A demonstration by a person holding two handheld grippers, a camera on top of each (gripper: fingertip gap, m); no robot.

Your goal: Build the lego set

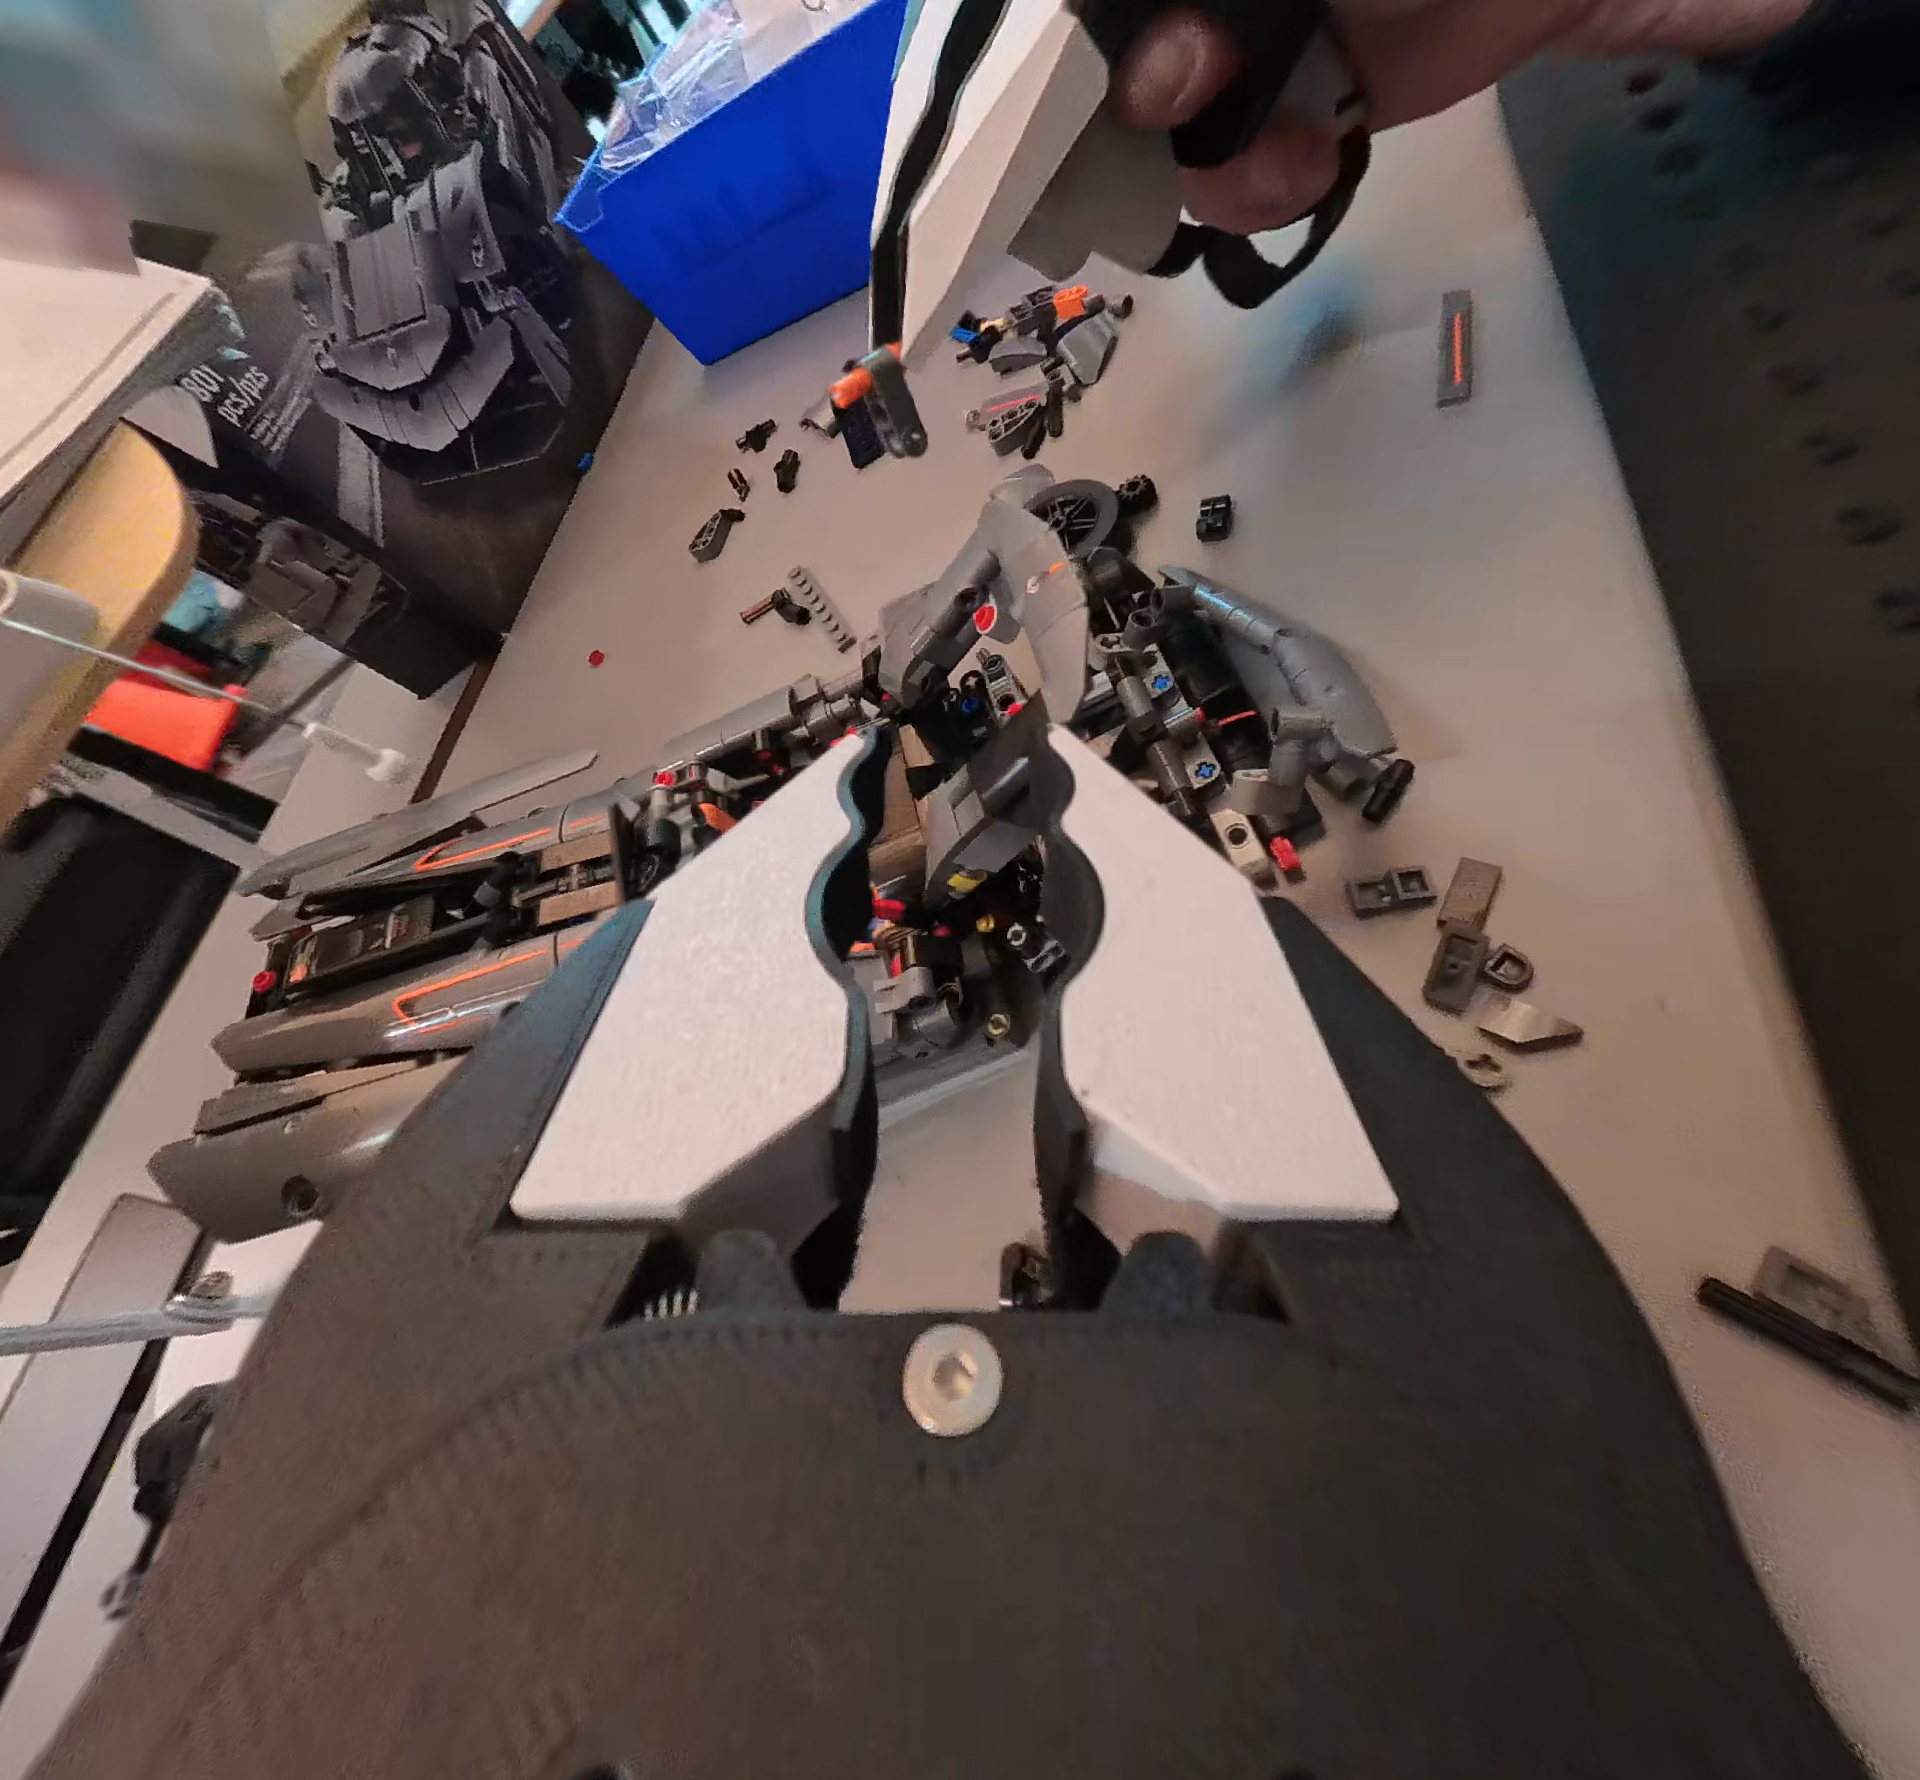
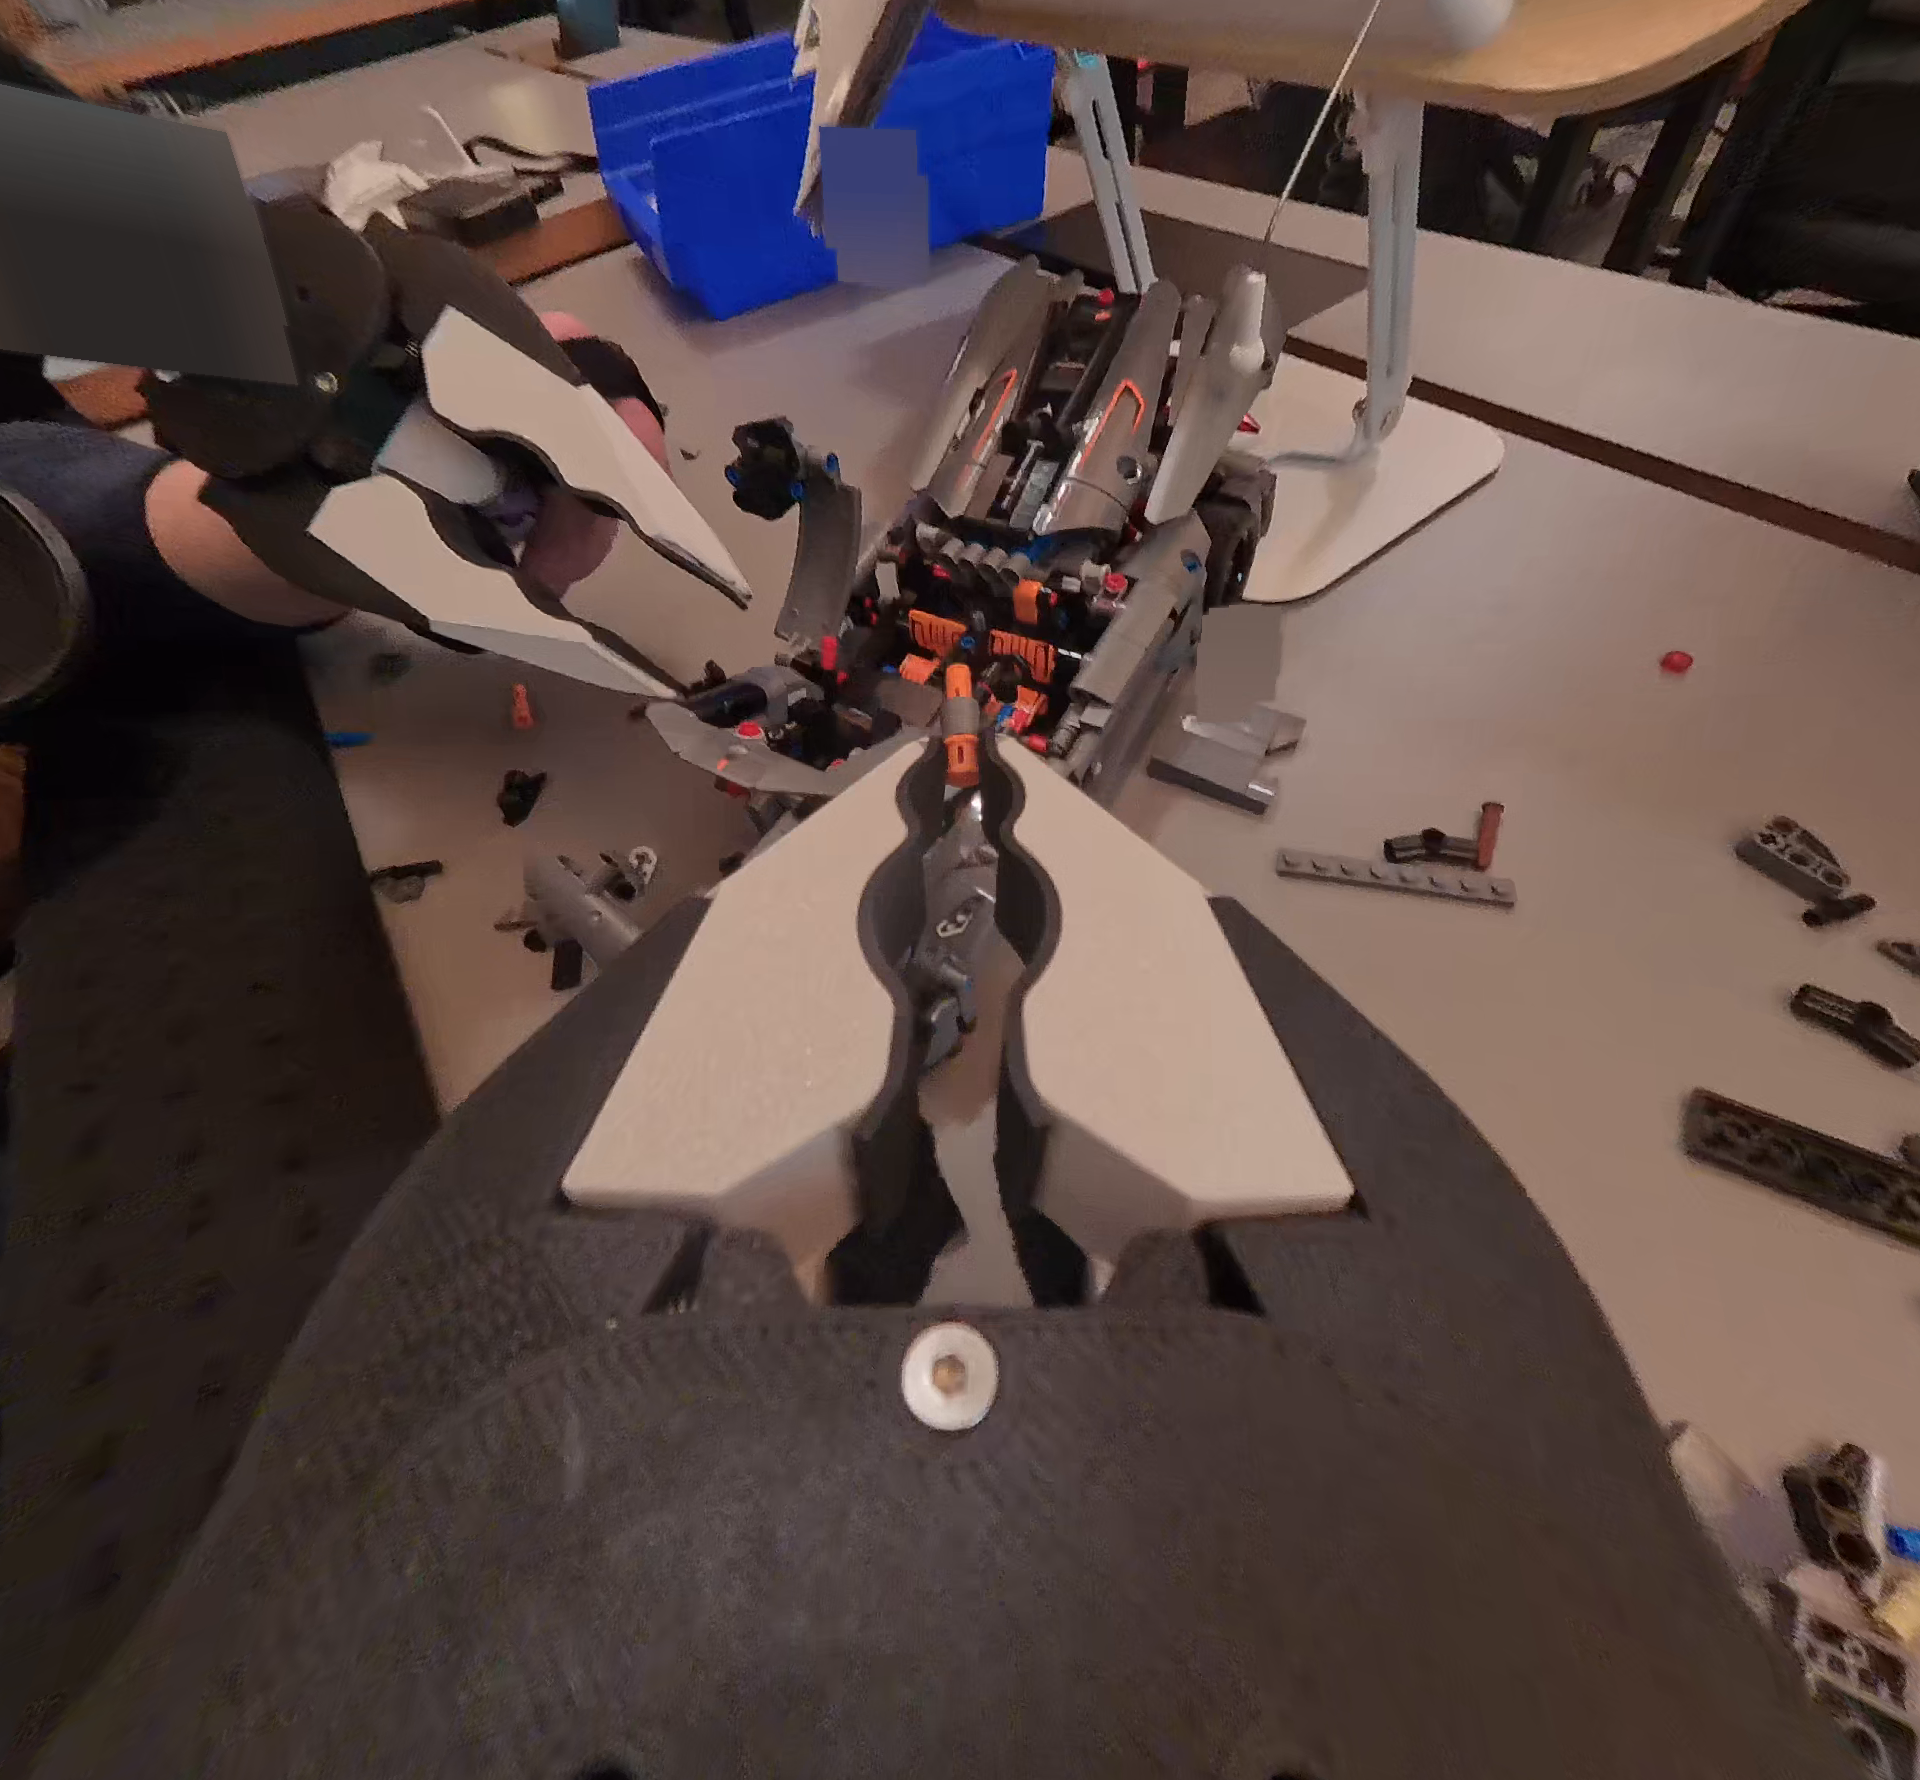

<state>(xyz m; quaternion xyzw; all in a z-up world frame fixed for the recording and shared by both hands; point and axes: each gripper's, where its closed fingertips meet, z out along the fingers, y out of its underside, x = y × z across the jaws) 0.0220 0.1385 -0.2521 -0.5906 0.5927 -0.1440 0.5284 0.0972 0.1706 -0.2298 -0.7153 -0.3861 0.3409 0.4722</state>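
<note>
The partly built grey and black lego vehicle (image 1: 468, 899) with orange stripes lies on the white table; it also shows in the right wrist view (image 2: 1060, 421). My left gripper (image 1: 956, 743) has its jaws apart around a dark grey panel at the model's open end. In the right wrist view my left gripper (image 2: 712, 644) has its lower fingertip touching the model. My right gripper (image 2: 961, 748) is shut on a small grey lego piece with an orange pin (image 2: 958, 691), held just in front of the model's orange-and-black interior. In the left wrist view, my right gripper (image 1: 888, 348) holds this piece (image 1: 883, 400) above the table.
A blue bin (image 1: 748, 203) and the set's dark box (image 1: 416, 328) stand at the back. A white booklet stand (image 2: 1382, 442) is behind the model. Loose parts (image 1: 1039, 359) and a long grey plate (image 2: 1392, 873) lie scattered. A dark mat (image 2: 156, 1003) borders the table. Spacing between my two grippers at the tips: around 9 cm.
</note>
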